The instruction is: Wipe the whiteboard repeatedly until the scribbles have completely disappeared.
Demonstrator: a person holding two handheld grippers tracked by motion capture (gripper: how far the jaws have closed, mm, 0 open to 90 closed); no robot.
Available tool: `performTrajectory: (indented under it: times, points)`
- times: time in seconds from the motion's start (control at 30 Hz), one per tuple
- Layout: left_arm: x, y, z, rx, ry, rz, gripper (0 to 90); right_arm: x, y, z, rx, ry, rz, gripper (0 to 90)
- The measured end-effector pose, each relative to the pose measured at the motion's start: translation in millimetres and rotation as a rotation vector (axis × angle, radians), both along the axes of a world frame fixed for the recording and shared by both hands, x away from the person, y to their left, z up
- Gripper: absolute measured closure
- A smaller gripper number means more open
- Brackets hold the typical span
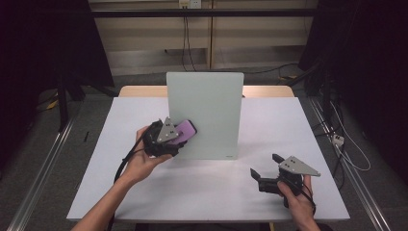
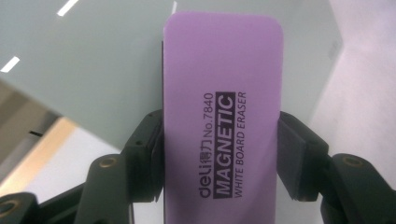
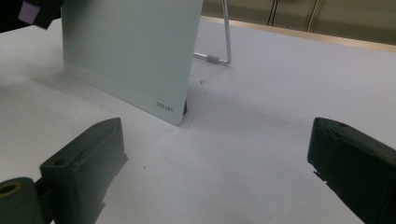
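Gripping purple eraser (image 2: 223, 116) against whiteboard (image 1: 204, 110), left gripper (image 2: 219, 156).

The purple eraser's (image 2: 223, 116) lower end is cut off at the left gripper view's bottom edge.

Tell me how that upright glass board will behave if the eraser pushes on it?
The board probably stays rigid, being a stiff pane. It may tip or slide back: only a thin wire stand props it. The left gripper, clamping the eraser, should press lightly.
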State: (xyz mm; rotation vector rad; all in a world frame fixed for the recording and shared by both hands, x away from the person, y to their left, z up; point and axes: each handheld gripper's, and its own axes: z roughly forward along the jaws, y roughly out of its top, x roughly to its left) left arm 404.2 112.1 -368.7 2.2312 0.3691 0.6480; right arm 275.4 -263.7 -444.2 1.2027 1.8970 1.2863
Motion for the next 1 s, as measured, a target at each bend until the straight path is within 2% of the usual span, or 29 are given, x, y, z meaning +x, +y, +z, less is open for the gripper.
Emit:
performTrajectory:
  times: [0.2,0.27,0.33,0.43,0.53,0.73,0.93,1.0]
  points:
    - [11.2,8.5,26.8,-0.053,-0.048,0.035,41.2,0.1,0.1,0.0,-0.001,0.0,0.0,3.8]
    - [13.0,10.1,29.4,-0.068,-0.056,0.036,41.2,0.1,0.0,0.0,0.0,0.0,0.001,3.8]
    - [11.7,9.4,27.2,-0.059,-0.071,0.037,41.2,-0.1,-0.1,0.0,0.0,-0.001,0.002,3.8]
    - [6.3,4.2,16.2,-0.023,-0.062,0.018,41.2,-0.2,-0.1,-0.1,0.0,0.0,-0.001,3.8]
    - [-2.8,-2.9,-3.9,0.049,-0.053,-0.026,41.2,-0.3,0.2,0.1,-0.001,-0.001,0.003,3.8]
    - [-14.4,-14.8,-35.6,0.111,0.002,-0.093,41.2,0.8,1.2,-0.2,-0.001,0.003,0.002,3.9]
    - [-20.3,-24.0,-51.5,0.15,0.036,-0.127,41.2,0.6,0.6,-0.2,-0.003,0.0,0.003,3.9]
    - [-20.5,-26.3,-52.7,0.166,0.045,-0.137,41.2,0.1,0.4,0.0,-0.003,-0.001,0.004,3.9]
